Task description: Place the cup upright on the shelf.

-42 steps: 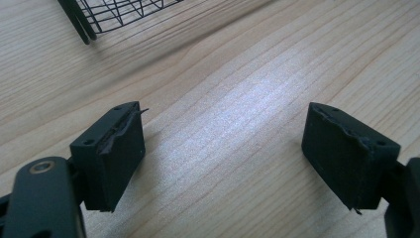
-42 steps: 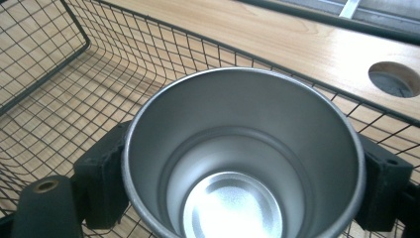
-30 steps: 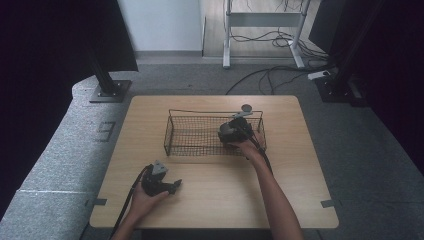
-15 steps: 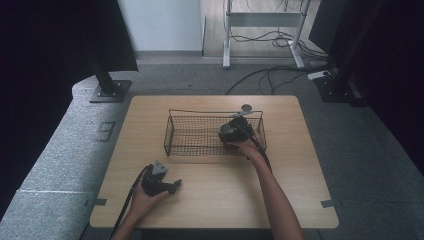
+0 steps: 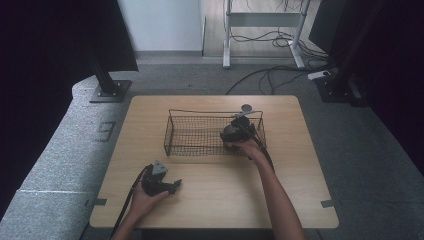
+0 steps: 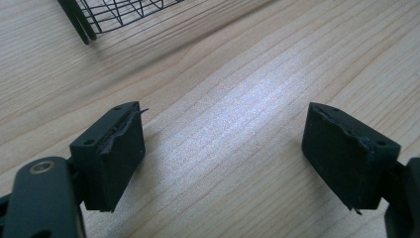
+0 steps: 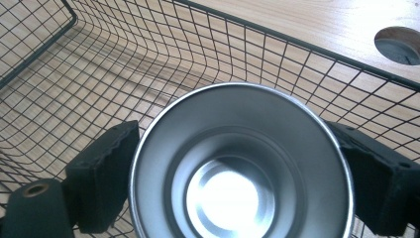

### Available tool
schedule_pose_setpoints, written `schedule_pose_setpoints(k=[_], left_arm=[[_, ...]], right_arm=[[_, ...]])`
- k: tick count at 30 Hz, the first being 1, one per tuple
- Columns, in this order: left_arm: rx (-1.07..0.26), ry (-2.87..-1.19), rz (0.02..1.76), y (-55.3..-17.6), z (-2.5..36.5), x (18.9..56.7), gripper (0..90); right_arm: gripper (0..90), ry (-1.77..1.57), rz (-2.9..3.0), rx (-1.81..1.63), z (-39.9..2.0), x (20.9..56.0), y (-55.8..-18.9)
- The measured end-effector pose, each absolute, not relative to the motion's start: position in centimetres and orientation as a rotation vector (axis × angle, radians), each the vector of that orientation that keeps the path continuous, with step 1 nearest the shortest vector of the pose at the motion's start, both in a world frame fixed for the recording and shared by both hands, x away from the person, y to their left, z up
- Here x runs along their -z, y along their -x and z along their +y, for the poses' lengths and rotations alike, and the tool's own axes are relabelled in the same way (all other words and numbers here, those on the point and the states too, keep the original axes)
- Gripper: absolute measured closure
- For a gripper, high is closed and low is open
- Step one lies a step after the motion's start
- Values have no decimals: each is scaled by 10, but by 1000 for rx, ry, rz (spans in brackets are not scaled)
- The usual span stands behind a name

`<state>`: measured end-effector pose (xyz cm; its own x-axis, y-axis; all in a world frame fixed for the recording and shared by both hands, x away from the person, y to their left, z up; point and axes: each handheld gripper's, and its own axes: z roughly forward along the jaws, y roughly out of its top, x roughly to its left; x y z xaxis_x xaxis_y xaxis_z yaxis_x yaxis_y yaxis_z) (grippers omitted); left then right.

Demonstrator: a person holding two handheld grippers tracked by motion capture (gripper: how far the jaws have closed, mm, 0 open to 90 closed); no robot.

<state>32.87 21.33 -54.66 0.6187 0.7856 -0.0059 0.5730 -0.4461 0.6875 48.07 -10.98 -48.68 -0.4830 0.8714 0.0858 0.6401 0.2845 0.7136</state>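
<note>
Near edge of the light wooden desk [image 5: 300, 200]: left gripper [image 5: 161, 183] rests on the wood toward the near-left corner, held in the person's left hand [image 5: 145, 200], its cable trailing off the near edge. In the left gripper view its jaws stand wide apart with only bare wood grain between them, so it is released and holding nothing.

Further in, mid-desk: black wire mesh basket [image 5: 192, 135], rectangular, open top. The right gripper [image 5: 235, 134] reaches into the basket's right end, with the person's right hand [image 5: 247, 147] at the basket's near rim.

In the right gripper view, a shiny round steel cup [image 7: 242, 168] sits mouth-up between the black pads [image 7: 106, 173], on the basket's mesh floor near its far-right corner. The jaws have just been opening, with the cup between them. The left pad shows a thin gap against the cup wall; the right pad is very close, and I cannot tell whether it touches. Reads as a grip let go, not clenched.

Judgement: the cup is set down inside the basket and the drop-off looks all but done; likely next is lifting the right gripper clear without tipping the cup.

Far edge: a round grey hole [image 7: 400, 44] in the desk top just beyond the basket's far rim.
</note>
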Motion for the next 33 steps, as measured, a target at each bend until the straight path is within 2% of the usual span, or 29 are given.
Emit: schedule_pose_setpoints(k=[15,33], left_arm=[[-416,-2181,1062,-329,213,547,167],[-415,-2181,1061,-329,213,547,167]], right_arm=[[114,-1345,2137,-1139,-117,474,-471],[158,-1273,2035,-1296,-133,462,-436]])
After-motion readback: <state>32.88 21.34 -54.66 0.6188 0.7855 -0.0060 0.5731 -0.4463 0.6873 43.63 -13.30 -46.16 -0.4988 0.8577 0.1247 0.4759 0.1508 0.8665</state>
